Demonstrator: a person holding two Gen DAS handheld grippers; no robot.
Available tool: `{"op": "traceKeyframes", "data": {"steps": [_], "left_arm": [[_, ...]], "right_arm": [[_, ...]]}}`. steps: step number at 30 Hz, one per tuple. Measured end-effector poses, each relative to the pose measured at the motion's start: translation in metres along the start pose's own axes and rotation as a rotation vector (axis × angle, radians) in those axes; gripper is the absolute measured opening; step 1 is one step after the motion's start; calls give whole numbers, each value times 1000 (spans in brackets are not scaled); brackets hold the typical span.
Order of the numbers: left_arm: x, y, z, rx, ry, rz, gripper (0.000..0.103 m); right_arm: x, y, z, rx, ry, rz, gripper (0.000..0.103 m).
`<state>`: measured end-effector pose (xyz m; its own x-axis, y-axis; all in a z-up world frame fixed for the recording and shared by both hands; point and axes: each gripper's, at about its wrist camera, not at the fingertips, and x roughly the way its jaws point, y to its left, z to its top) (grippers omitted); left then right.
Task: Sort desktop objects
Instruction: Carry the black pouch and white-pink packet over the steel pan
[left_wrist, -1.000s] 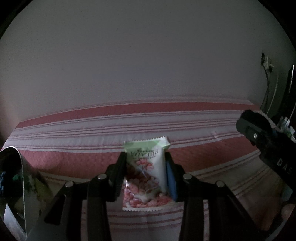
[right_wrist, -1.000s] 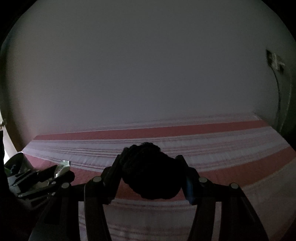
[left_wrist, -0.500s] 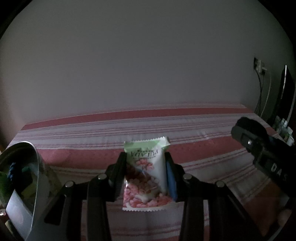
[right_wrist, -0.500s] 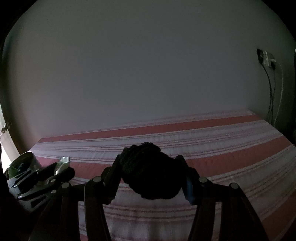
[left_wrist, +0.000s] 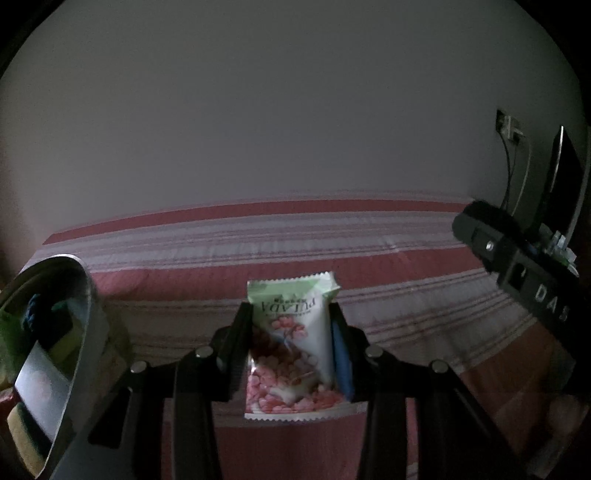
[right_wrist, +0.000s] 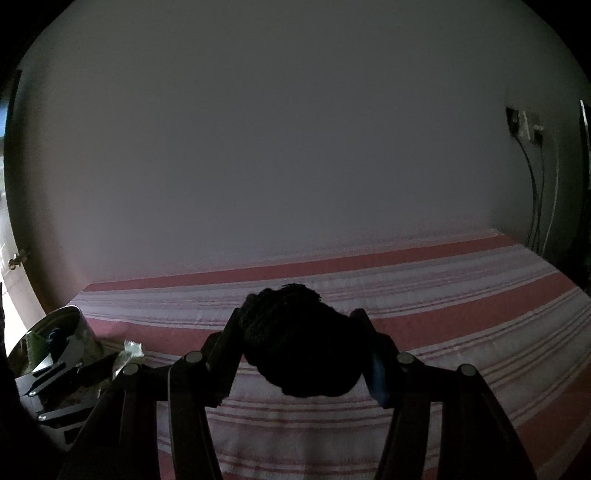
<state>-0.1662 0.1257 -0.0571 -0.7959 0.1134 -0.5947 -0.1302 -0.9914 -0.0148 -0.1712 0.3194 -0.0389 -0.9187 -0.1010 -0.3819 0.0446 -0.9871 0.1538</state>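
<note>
My left gripper (left_wrist: 291, 314) is shut on a snack packet (left_wrist: 291, 347), white and green with pink print, held above the striped cloth. A metal tin (left_wrist: 55, 332) with several items inside stands close at the left. My right gripper (right_wrist: 299, 317) is shut on a black woolly ball (right_wrist: 299, 343) above the cloth. In the right wrist view the tin (right_wrist: 62, 339) is at far left with the left gripper (right_wrist: 122, 354) and its packet (right_wrist: 131, 349) beside it. The right gripper's body (left_wrist: 524, 273) shows at the right of the left wrist view.
A red and white striped cloth (right_wrist: 443, 332) covers the table up to a plain wall. A wall socket with cables (right_wrist: 524, 125) and a dark screen (left_wrist: 565, 184) are at the far right.
Both grippers have swung left with their loads still held. The tin has come further into view and closer on the left in both views.
</note>
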Motion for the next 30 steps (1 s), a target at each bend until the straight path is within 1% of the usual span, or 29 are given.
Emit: {"op": "traceKeyframes", "data": {"steps": [4,7,10,16,22,30], "left_arm": [[-17,-1,-2,1,-11,-1,39],[-29,0,-5,16,-35,9,39],[-38,4,-8,12,-38,9,39],[-47,14,-11,-12,-35,17,39],[-52,20,-15,-23,-35,14,39],[-73,44,-21,-52,-67,4,39]], "right_arm": [[-5,-4,-2,26,-1,21,59],[-8,0,-4,25,3,32,59],[-12,1,-6,47,8,54,59],[-19,8,-13,78,20,91,59],[-28,17,-22,111,37,109,59],[-41,52,-32,114,69,165,59]]}}
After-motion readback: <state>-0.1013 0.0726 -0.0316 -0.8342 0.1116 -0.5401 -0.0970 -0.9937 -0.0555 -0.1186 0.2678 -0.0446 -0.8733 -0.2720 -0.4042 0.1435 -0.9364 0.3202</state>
